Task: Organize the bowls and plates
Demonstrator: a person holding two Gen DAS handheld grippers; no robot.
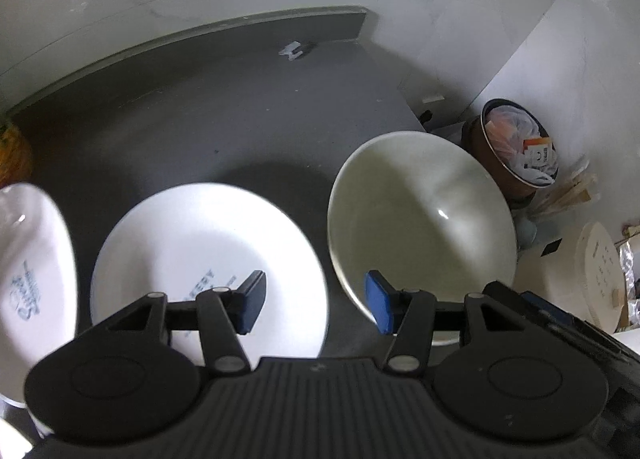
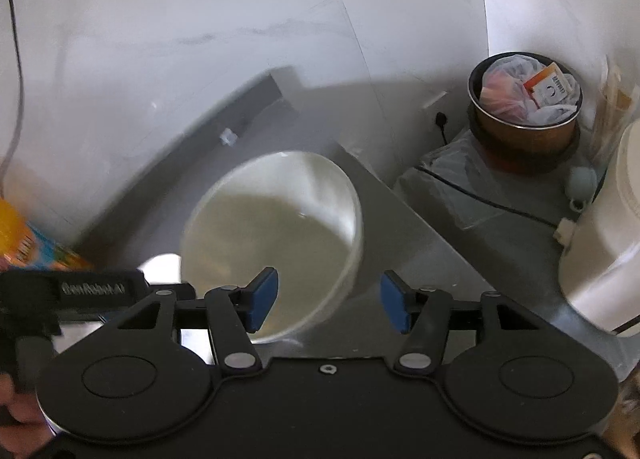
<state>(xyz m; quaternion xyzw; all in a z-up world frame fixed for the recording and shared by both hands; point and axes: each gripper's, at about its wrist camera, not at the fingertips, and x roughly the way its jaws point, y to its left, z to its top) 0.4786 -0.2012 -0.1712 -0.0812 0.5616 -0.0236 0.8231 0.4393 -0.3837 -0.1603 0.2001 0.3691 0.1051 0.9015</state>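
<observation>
On the grey table [image 1: 200,119] lie a white plate [image 1: 192,251] with blue print, a second white printed dish [image 1: 32,271] at the far left, and a cream bowl [image 1: 420,219] to the right. My left gripper [image 1: 316,301] hangs open over the gap between plate and bowl, its right pad by the bowl's near rim. In the right wrist view the right gripper [image 2: 329,303] is open and straddles the rim of the bowl [image 2: 272,235], with one blue pad inside and one outside. The left gripper's body [image 2: 80,291] shows at the left edge there.
Off the table's right edge stand a brown bin [image 2: 524,107] stuffed with rubbish, also visible as the bin [image 1: 516,147], and a white appliance [image 2: 600,259]. Orange packaging [image 2: 24,247] lies at the left. A small white clip [image 1: 292,49] lies near the back wall.
</observation>
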